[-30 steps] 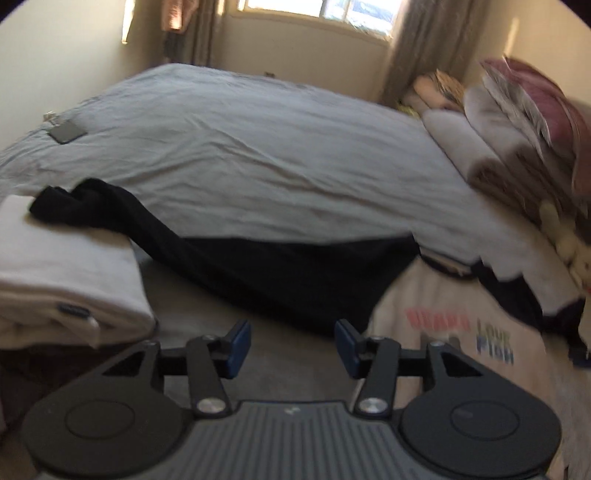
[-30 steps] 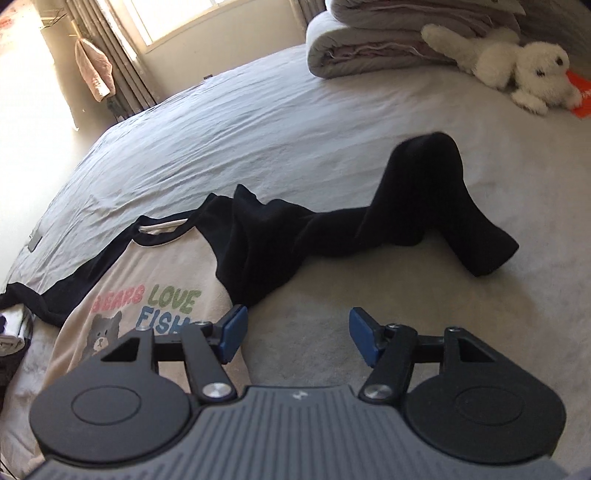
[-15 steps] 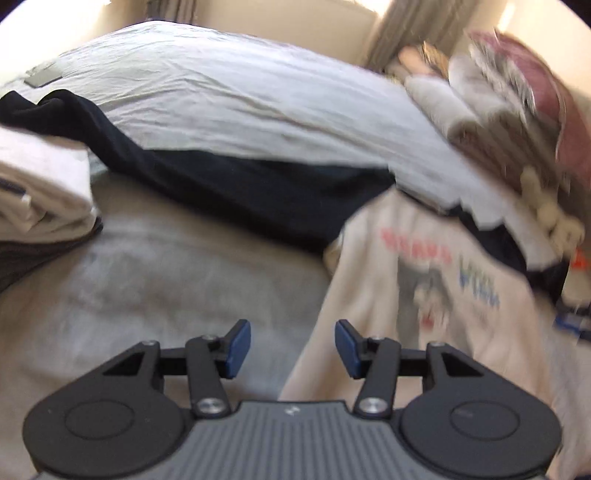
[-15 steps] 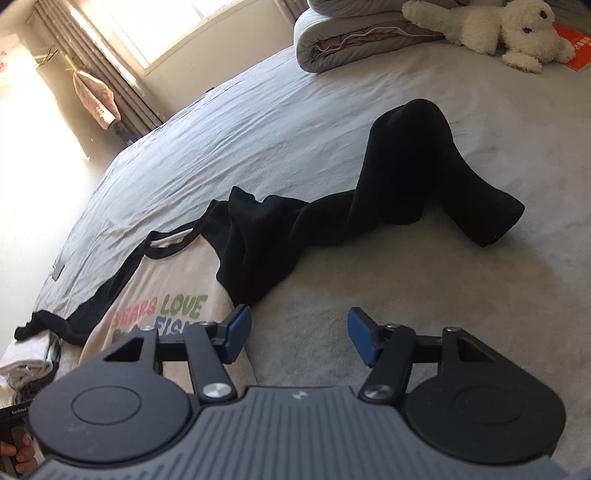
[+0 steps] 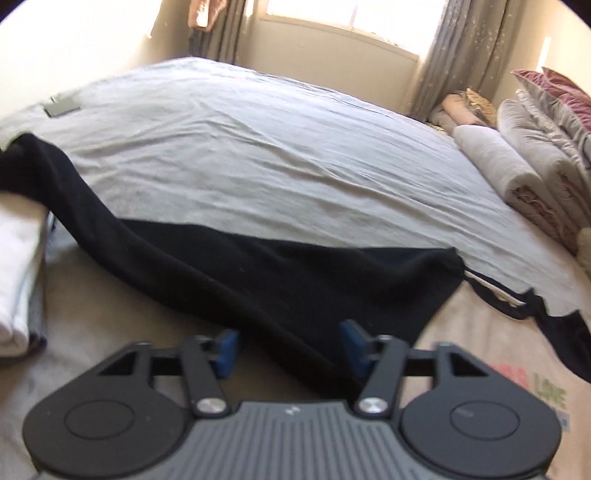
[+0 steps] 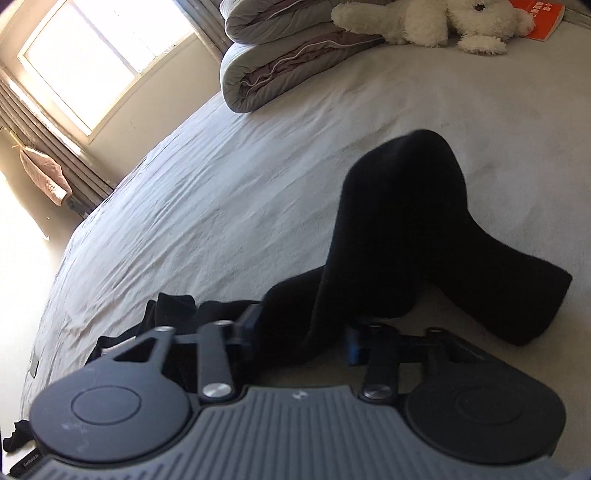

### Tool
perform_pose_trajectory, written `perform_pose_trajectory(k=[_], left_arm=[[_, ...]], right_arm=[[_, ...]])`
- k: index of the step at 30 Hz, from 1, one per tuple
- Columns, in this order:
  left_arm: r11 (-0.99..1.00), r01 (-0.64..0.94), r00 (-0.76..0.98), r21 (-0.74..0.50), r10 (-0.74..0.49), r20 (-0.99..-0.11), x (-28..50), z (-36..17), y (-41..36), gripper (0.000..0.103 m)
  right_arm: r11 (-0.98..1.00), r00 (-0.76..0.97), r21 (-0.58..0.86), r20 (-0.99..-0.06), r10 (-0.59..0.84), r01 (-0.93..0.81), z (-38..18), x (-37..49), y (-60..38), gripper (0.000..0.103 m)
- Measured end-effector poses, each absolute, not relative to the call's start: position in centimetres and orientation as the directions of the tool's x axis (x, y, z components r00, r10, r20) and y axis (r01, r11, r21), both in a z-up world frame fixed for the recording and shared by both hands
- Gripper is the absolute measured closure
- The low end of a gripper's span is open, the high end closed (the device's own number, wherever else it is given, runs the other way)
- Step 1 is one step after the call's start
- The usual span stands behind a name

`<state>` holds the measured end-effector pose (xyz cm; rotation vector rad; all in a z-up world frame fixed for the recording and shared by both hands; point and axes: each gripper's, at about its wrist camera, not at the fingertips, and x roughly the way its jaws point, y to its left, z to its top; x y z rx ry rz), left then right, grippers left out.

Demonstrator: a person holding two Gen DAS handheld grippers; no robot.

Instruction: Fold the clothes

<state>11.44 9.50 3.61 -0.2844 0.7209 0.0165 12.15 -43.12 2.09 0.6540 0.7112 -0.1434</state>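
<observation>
The shirt (image 5: 491,373) is spread flat on the grey bed sheet (image 5: 280,155). Its pale front with coloured letters is seen at 4 o'clock in the left wrist view. Its left black sleeve (image 5: 229,266) is stretched out from the middle toward 9 o'clock, where its end is draped over a folded white pile (image 5: 16,277). The left gripper (image 5: 288,345) is held spread wide over this sleeve, with black cloth between the blue pads (image 5: 226,350), and nothing is pinched.

In the right wrist view, the right black sleeve (image 6: 399,240) is bent up in a hump toward 1 o'clock. The right gripper (image 6: 301,336) is also spread wide around it, unclenched. A rolled quilt (image 6: 280,62) and a white soft toy (image 6: 436,18) are seen at 12 o'clock.
</observation>
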Motion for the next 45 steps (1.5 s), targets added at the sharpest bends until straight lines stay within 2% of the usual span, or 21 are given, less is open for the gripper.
perform_pose_trajectory(k=[1, 2, 6, 11, 15, 18, 21, 25, 27, 31, 33, 34, 35, 37, 38, 39, 40, 42, 45], left_arm=[[0.959, -0.124, 0.758, -0.256, -0.075, -0.648, 11.7, 3.7, 9.7, 0.092], [0.956, -0.135, 0.763, -0.261, -0.068, -0.643, 11.9, 3.7, 10.0, 0.095], [0.951, -0.143, 0.791, -0.276, -0.058, -0.609, 12.6, 4.0, 10.4, 0.096], [0.96, -0.095, 0.813, -0.264, -0.078, -0.577, 13.2, 4.5, 9.8, 0.096], [0.97, -0.077, 0.805, -0.233, -0.077, -0.588, 13.6, 4.5, 9.3, 0.096], [0.96, -0.073, 0.817, -0.27, -0.097, -0.569, 13.7, 4.7, 9.7, 0.096], [0.945, -0.046, 0.823, -0.325, -0.149, -0.548, 13.9, 4.9, 9.4, 0.096], [0.954, 0.045, 0.824, -0.297, -0.204, -0.528, 13.7, 5.0, 6.5, 0.096], [0.961, 0.084, 0.823, -0.265, -0.217, -0.525, 13.6, 5.0, 5.1, 0.096], [0.985, 0.09, 0.812, -0.146, -0.158, -0.561, 14.0, 3.8, 3.4, 0.095], [0.982, 0.089, 0.798, -0.166, -0.17, -0.578, 14.2, 3.4, 3.8, 0.092], [0.981, 0.089, 0.792, -0.174, -0.176, -0.584, 14.2, 3.4, 3.9, 0.089], [0.979, 0.09, 0.789, -0.18, -0.18, -0.588, 14.1, 3.5, 4.0, 0.079], [0.978, 0.09, 0.78, -0.186, -0.186, -0.597, 13.7, 3.9, 4.2, 0.071], [0.98, 0.09, 0.776, -0.179, -0.182, -0.604, 13.4, 4.1, 4.2, 0.071], [0.981, 0.09, 0.771, -0.174, -0.179, -0.611, 12.9, 4.4, 4.3, 0.071], [0.98, 0.089, 0.766, -0.177, -0.181, -0.617, 12.3, 4.8, 4.4, 0.07], [0.977, 0.081, 0.755, -0.198, -0.19, -0.627, 10.7, 5.5, 4.8, 0.067], [0.971, 0.095, 0.709, -0.218, -0.22, -0.67, 7.3, 5.8, 4.8, 0.064]], right_arm=[[0.804, 0.764, 0.488, -0.642, 0.066, 0.34, 2.4, 12.4, -43.2, 0.095], [0.813, 0.771, 0.468, -0.636, 0.04, 0.345, 2.7, 12.6, -43.4, 0.095], [0.839, 0.817, 0.375, -0.561, -0.133, 0.394, 5.2, 12.3, -44.7, 0.095], [0.873, 0.864, 0.287, -0.44, -0.246, 0.395, 9.3, 11.8, -47.5, 0.098], [0.887, 0.859, 0.234, -0.435, -0.27, 0.397, 9.7, 13.0, -48.2, 0.098], [0.89, 0.854, 0.202, -0.428, -0.296, 0.409, 9.5, 13.5, -48.0, 0.098], [0.896, 0.876, 0.168, -0.345, -0.339, 0.412, 11.6, 12.7, -47.6, 0.098], [0.887, 0.889, 0.129, -0.189, -0.417, 0.443, 15.3, 11.3, -46.8, 0.098], [0.887, 0.879, 0.089, -0.212, -0.427, 0.452, 14.7, 12.0, -47.3, 0.098], [0.885, 0.853, 0.01, -0.269, -0.446, 0.466, 13.2, 13.4, -48.2, 0.098], [0.879, 0.771, 0.001, -0.48, -0.417, 0.476, 9.4, 15.4, -49.3, 0.097], [0.88, 0.744, 0.024, -0.546, -0.385, 0.474, 7.9, 15.6, -49.9, 0.096], [0.88, 0.716, 0.047, -0.602, -0.353, 0.473, 6.6, 15.7, -50.3, 0.093], [0.88, 0.698, 0.071, -0.641, -0.32, 0.469, 5.7, 15.0, -50.6, 0.083], [0.884, 0.701, 0.073, -0.641, -0.313, 0.462, 5.9, 14.4, -50.4, 0.062], [0.894, 0.703, 0.072, -0.648, -0.294, 0.441, 6.2, 13.8, -50.2, 0.047], [0.904, 0.705, 0.073, -0.654, -0.276, 0.422, 6.5, 13.2, -50.0, 0.025], [0.916, 0.715, 0.088, -0.656, -0.243, 0.392, 6.9, 11.5, -49.2, 0.023], [0.919, 0.718, 0.192, -0.684, -0.127, 0.345, 7.6, 8.7, -48.3, 0.023]])
